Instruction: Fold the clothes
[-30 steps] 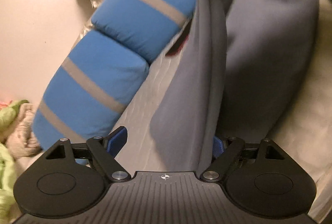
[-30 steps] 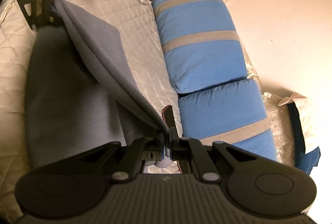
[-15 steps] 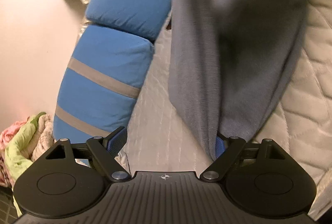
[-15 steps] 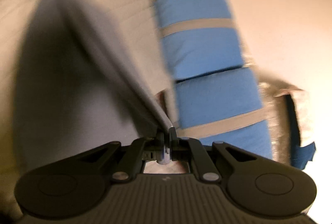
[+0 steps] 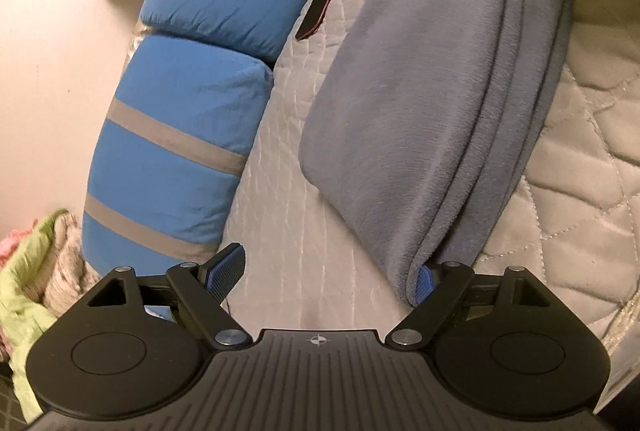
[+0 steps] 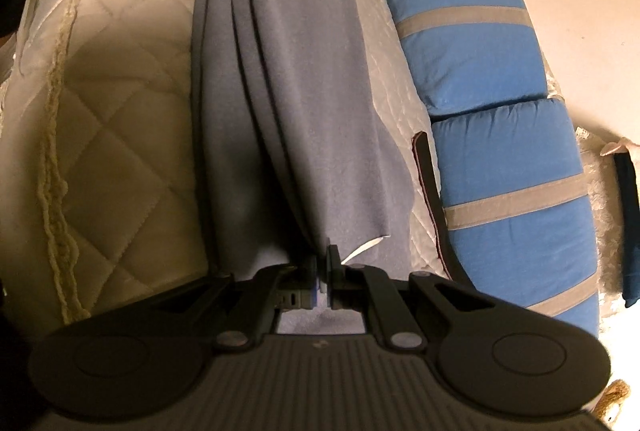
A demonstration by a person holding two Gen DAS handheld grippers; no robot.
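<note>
— Since the earlier frames, what has changed?
— Lowered: the grey garment (image 6: 304, 79), which hung in a slanted sheet a second ago, now lies in a long folded strip on the quilted bed (image 6: 120, 135). The right tongs (image 6: 323, 267) have come down with it.

— Orientation of the garment?
— Long axis runs from one tongs to the other, parallel to the blue pillows (image 6: 480, 79). Stacked fold edges show along one long side.

— State of the tongs?
— Right tongs pressed together, pinching the garment's near corner. Left tongs (image 5: 328, 273) spread wide; the garment's end drapes over one blue pad (image 5: 427, 279), the other pad (image 5: 224, 269) stands free above the quilt.

— Anything obscured?
— The garment's far end is cut off in both views. A dark, red-edged item (image 5: 320, 3) between pillows and quilt cannot be identified. Bundled fabrics (image 5: 32, 271) at the edge are blurred.
</note>
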